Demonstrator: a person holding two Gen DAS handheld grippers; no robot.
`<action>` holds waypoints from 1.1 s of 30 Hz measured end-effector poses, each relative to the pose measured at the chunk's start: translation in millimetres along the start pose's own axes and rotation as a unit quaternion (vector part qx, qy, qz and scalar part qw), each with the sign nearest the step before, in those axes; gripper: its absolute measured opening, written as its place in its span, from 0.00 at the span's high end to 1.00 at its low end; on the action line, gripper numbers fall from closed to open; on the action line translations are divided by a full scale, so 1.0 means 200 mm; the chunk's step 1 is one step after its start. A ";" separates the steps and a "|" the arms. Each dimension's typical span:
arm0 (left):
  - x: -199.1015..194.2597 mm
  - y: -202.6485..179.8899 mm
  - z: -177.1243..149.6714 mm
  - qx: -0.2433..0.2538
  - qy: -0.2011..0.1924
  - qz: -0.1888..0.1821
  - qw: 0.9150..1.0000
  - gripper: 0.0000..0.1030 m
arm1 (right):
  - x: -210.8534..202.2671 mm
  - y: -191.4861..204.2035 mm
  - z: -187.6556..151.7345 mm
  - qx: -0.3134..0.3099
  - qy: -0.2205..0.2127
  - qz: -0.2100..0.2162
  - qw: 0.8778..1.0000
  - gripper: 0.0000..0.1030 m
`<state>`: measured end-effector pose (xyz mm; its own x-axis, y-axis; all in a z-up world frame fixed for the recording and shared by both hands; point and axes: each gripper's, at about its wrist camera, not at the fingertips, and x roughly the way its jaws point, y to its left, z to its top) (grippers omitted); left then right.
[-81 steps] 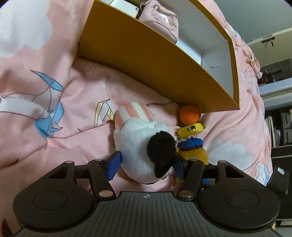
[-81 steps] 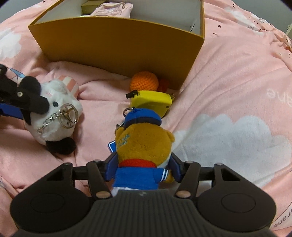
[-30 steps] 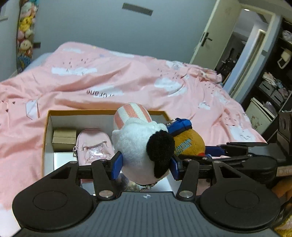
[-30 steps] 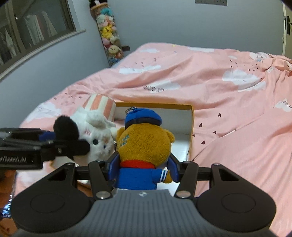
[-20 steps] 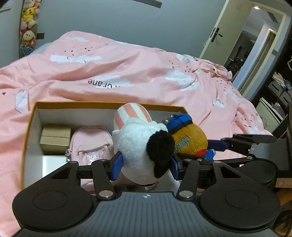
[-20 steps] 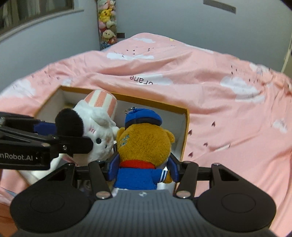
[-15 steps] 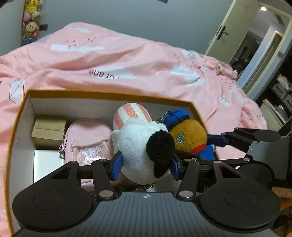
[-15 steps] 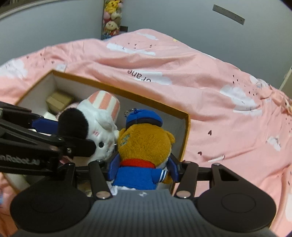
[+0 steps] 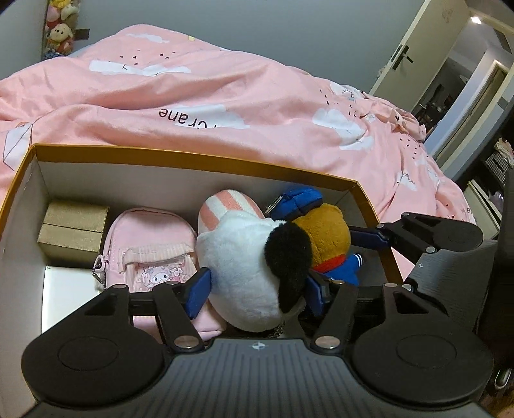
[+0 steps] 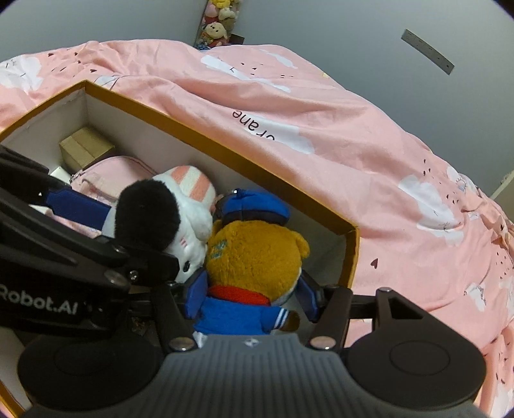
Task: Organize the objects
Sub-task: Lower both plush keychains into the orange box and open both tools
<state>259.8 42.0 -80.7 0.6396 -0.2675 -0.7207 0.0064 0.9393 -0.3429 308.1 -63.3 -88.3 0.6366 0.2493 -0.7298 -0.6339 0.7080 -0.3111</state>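
My left gripper (image 9: pixel 257 291) is shut on a white plush (image 9: pixel 244 257) with a black ear and a pink striped hat, held inside the orange box (image 9: pixel 192 162). My right gripper (image 10: pixel 250 294) is shut on a brown bear plush (image 10: pixel 253 250) with a blue cap and blue shirt, held in the box's right end (image 10: pixel 351 257). The two plushes touch side by side. The bear (image 9: pixel 327 238) and the right gripper also show in the left wrist view; the white plush (image 10: pixel 189 222) and the left gripper show in the right wrist view.
In the box lie a pink mini backpack (image 9: pixel 151 244) and a small tan box (image 9: pixel 74 231) at the left end. The box sits on a pink bedspread (image 9: pixel 257 106). A door (image 9: pixel 417 58) stands at the far right; stuffed toys (image 10: pixel 218 29) hang on the far wall.
Both grippers have lowered and moved forward, carrying the plushes down into the box. The box now fills more of both views.
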 end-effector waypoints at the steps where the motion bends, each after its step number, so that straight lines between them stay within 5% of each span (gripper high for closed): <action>1: 0.00 0.00 0.00 0.002 -0.002 -0.002 1.000 0.32 | 0.00 0.00 0.00 -0.005 -0.002 0.000 1.000 0.40; 9: -0.07 0.04 0.03 0.003 -0.006 -0.027 1.000 0.27 | -0.06 -0.02 -0.01 -0.024 -0.012 0.001 1.000 0.33; 14: -0.13 0.04 0.05 0.012 -0.004 -0.039 0.999 0.34 | -0.13 -0.07 -0.02 -0.017 -0.016 0.022 0.999 0.36; 22: -0.07 0.02 0.03 0.019 0.035 -0.036 0.999 0.42 | -0.22 -0.04 -0.08 -0.033 0.010 0.077 0.996 0.48; 27: 0.02 -0.02 0.00 0.036 0.050 -0.011 0.998 0.54 | -0.18 0.00 -0.11 -0.048 0.038 0.101 0.993 0.68; 33: 0.07 -0.01 -0.04 0.038 0.062 0.000 0.997 0.58 | -0.10 0.06 -0.13 -0.074 0.059 0.090 0.991 0.69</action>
<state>263.6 33.8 -94.8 0.5393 -0.2873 -0.7916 0.0678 0.9518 -0.2992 276.9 -77.0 -92.1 0.4575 0.2779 -0.8447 -0.7956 0.5521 -0.2493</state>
